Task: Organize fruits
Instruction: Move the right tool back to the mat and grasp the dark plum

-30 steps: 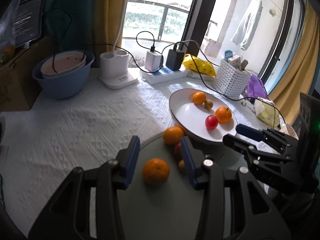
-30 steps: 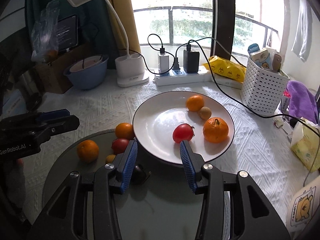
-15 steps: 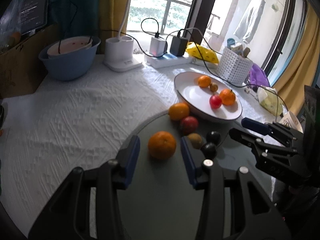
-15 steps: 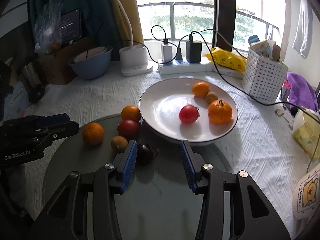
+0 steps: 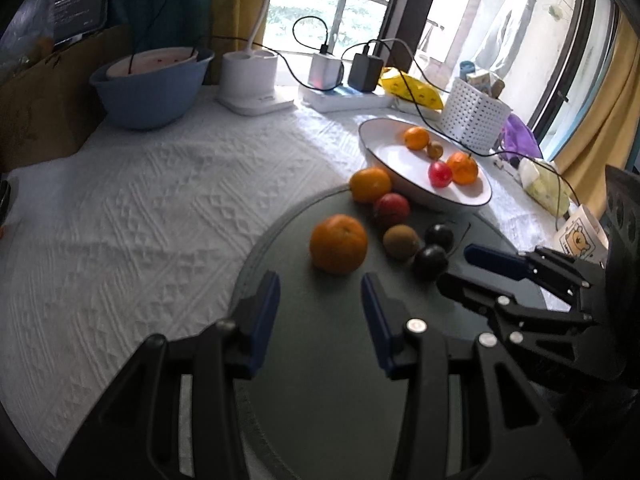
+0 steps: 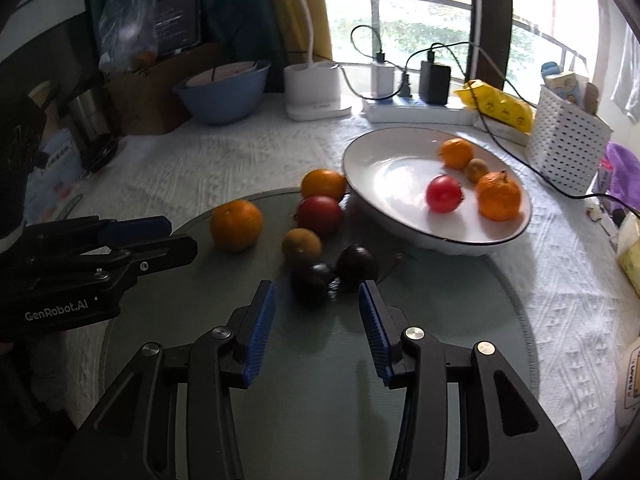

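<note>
A white plate (image 6: 384, 168) (image 5: 384, 148) holds two oranges, a red fruit (image 6: 443, 193) and a small brown fruit. On the round grey mat (image 6: 320, 360) (image 5: 320, 360) lie an orange (image 5: 338, 243) (image 6: 236, 224), a second orange (image 6: 323, 184), a red fruit (image 6: 319, 214), a brown fruit (image 6: 301, 245) and two dark plums (image 6: 312, 283) (image 5: 430, 261). My left gripper (image 5: 320, 288) is open and empty, just short of the near orange. My right gripper (image 6: 317, 300) is open and empty, just short of the plums.
A blue bowl (image 5: 150, 88), a white lamp base (image 5: 252, 80), a power strip with chargers and cables (image 5: 344, 96), a yellow bag and a white perforated basket (image 5: 474, 116) stand along the back. White textured cloth (image 5: 140, 200) covers the table.
Both grippers have pulled back and risen; the fruits on the mat now lie ahead of the fingers instead of between them. No fruit has moved.
</note>
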The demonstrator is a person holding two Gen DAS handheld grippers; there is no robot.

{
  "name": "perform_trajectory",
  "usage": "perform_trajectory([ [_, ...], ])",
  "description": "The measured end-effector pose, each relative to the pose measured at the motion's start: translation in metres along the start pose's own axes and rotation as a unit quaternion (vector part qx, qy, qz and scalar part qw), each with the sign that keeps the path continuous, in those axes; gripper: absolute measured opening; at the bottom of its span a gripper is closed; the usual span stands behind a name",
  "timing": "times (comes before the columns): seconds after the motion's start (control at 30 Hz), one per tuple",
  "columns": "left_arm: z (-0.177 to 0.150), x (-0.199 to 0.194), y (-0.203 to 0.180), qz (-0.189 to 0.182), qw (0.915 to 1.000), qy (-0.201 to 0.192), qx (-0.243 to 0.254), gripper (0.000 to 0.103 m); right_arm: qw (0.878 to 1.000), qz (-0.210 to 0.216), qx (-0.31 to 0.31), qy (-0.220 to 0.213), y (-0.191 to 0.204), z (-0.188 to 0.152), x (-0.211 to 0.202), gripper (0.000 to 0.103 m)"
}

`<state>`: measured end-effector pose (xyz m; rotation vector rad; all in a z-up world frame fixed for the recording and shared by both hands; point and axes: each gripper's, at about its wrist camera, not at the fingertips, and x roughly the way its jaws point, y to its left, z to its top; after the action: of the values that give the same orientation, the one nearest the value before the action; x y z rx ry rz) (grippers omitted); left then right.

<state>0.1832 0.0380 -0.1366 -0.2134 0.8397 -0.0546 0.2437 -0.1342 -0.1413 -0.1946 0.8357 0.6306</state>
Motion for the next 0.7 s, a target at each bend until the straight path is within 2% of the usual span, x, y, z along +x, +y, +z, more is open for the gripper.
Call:
perform_trajectory([
  [0.27, -0.002, 0.004, 0.01, 0.002, 0.9999, 0.005, -0.009, 0.044, 1.0, -0.01, -0.005, 0.012, 0.005, 0.002, 0.015, 0.038],
  [0.4, -0.002, 0.005, 0.01, 0.002, 1.0, 0.005, -0.006, 0.044, 1.0, -0.015, -0.005, 0.01, 0.004, 0.003, 0.016, 0.026],
  [0.7, 0.0, 0.008, 0.003, 0.003, 0.9999, 0.01, 0.002, 0.044, 1.0, -0.017, -0.013, 0.009, 0.003, -0.004, 0.007, 0.026],
])
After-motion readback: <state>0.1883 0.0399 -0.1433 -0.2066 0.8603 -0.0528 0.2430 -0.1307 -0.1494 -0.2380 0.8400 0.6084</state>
